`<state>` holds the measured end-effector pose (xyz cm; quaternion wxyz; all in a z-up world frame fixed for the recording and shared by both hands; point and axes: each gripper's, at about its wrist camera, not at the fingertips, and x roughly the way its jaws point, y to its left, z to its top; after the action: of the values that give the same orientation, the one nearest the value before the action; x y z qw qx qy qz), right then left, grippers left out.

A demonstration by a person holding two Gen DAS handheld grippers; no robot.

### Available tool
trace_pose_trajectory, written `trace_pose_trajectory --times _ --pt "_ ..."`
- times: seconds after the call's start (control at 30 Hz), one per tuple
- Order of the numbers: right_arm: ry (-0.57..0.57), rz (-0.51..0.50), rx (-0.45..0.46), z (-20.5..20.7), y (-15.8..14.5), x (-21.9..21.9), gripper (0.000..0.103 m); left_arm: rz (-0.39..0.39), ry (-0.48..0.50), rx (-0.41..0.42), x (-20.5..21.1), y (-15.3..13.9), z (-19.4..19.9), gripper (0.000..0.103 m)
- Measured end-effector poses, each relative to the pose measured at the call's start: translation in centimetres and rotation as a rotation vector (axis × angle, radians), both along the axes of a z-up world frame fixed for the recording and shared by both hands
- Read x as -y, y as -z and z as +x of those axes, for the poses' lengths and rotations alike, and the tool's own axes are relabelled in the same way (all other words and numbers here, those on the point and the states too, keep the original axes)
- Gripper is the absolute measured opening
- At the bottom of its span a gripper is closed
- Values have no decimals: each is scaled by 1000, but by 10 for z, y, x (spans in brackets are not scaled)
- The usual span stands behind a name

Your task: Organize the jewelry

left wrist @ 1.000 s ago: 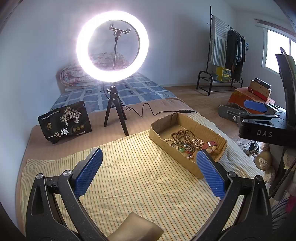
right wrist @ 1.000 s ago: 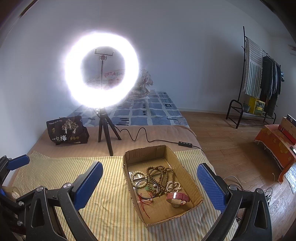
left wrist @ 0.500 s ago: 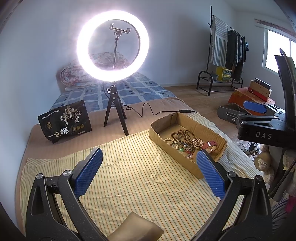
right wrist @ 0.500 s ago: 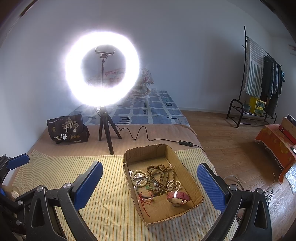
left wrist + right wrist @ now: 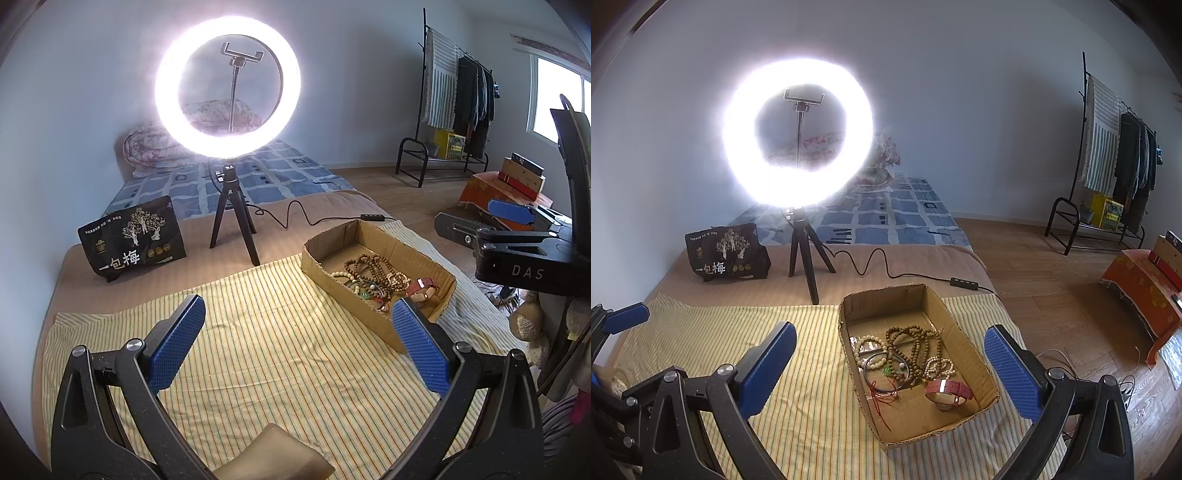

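On the striped cloth (image 5: 812, 424) that covers the bed sits a cardboard box (image 5: 964, 343), and all the jewelry is inside it. I can see a long string of brown beads (image 5: 916, 347), a few pale bead bracelets (image 5: 871, 341), a thin dark bangle (image 5: 877, 373), some red string (image 5: 882, 400) and a red-strapped watch (image 5: 947, 391). They lie in one heap, touching and crossing over each other.

Both grippers hang above the cloth with nothing in them. The right gripper (image 5: 886, 373) is spread wide, with the box right in front of it. The left gripper (image 5: 299, 343) is spread wide too, and the box sits off to its right.

Plenty could go wrong, I think. The beads look tangled, so if a gripper pinches one strand, the others may come up with it and then drop on the cloth or the floor. The red string is thin and could slip out of the pads. The box looks light and its walls are low, so a bump or a pull might slide it or tip it. A ring light (image 5: 798, 133) stands close behind on a small tripod (image 5: 803, 258), and its cable (image 5: 875, 262) runs past the box. A wide swing could knock it over.
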<state>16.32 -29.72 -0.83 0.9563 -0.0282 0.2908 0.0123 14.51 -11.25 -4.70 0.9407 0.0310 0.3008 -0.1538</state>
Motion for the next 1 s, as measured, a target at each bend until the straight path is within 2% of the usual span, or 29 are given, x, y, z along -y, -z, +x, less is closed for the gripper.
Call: trace_pose_trajectory --times 0.17,0.43,0.7,1.0 --pt "-4 -2 -6 0 1 0 103 1 -2 14 -2 -1 -1 103" --pt "-1 1 -11 1 1 3 103 46 -13 95 1 -4 -8 103" --pt "46 -22 -44 2 13 18 103 33 -31 30 -8 -1 2 103" --pt "169 41 -129 5 31 68 103 -3 -54 -20 -21 -1 5 103"
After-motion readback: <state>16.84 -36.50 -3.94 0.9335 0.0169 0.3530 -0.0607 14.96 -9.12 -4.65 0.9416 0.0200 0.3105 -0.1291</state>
